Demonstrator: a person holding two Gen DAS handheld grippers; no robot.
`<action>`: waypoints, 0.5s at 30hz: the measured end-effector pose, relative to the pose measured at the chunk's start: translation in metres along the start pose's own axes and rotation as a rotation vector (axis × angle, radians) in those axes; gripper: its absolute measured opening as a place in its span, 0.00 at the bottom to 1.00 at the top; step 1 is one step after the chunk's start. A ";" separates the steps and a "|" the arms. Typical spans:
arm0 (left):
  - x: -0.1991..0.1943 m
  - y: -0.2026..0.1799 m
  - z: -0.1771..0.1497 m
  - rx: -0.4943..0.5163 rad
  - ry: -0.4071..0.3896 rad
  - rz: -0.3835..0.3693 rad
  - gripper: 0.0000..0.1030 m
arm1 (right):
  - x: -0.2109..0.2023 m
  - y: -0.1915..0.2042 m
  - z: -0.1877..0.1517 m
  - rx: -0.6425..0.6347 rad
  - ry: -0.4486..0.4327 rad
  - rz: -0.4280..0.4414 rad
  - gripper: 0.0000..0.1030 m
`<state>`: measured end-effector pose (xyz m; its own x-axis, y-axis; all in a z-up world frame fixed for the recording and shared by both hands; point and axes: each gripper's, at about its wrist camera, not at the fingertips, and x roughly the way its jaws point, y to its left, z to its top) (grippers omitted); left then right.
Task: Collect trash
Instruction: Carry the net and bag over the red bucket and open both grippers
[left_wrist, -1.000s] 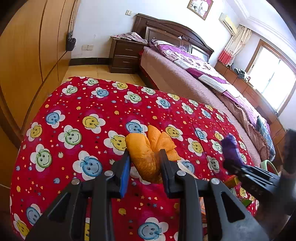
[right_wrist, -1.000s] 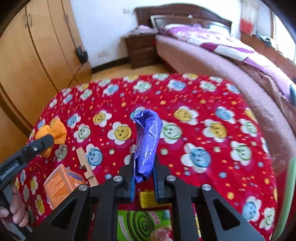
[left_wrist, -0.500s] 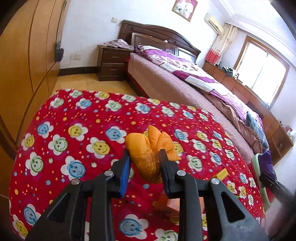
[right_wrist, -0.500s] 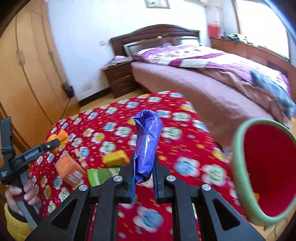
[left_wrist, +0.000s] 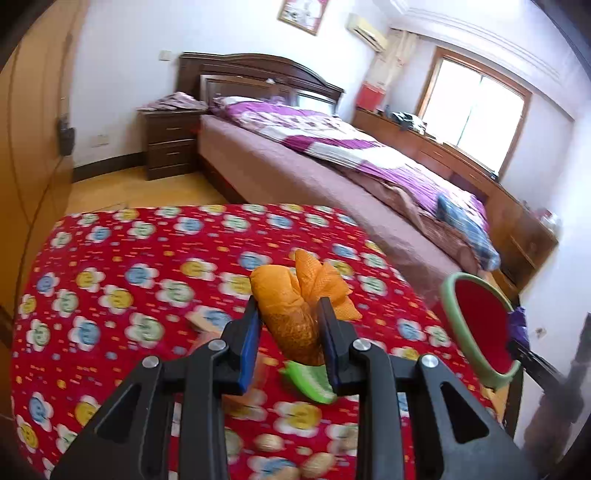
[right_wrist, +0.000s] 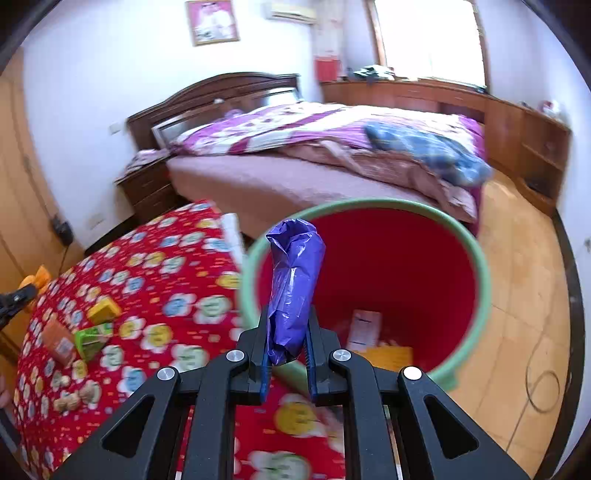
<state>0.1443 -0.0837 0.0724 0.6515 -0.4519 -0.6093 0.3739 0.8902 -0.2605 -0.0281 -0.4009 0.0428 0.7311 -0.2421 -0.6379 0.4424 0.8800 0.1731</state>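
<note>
Bedroom: purple bag (crumpled) btwn right tool pads.

Open bin mouth, unobstructed

Left wrist view looks down across the red tablecloth toward the bed; right wrist view sits close over the bin; both share table, bed and bin.

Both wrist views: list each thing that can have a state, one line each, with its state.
Left gripper: jaws shut on orange bag.
Right gripper: jaws shut on purple bag.
Red bin: open, some trash inside.
Green box: lying on the table.
</note>
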 end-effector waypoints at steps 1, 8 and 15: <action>0.001 -0.008 -0.001 0.006 0.007 -0.014 0.29 | 0.001 -0.006 -0.001 0.012 0.001 -0.008 0.15; 0.011 -0.068 -0.009 0.073 0.071 -0.100 0.29 | 0.003 -0.046 -0.009 0.088 0.013 -0.027 0.17; 0.026 -0.117 -0.018 0.134 0.123 -0.155 0.29 | -0.002 -0.068 -0.014 0.118 -0.008 0.001 0.26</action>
<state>0.1056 -0.1985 0.0742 0.4977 -0.5646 -0.6584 0.5527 0.7915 -0.2609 -0.0671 -0.4544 0.0216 0.7359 -0.2446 -0.6314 0.4992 0.8260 0.2618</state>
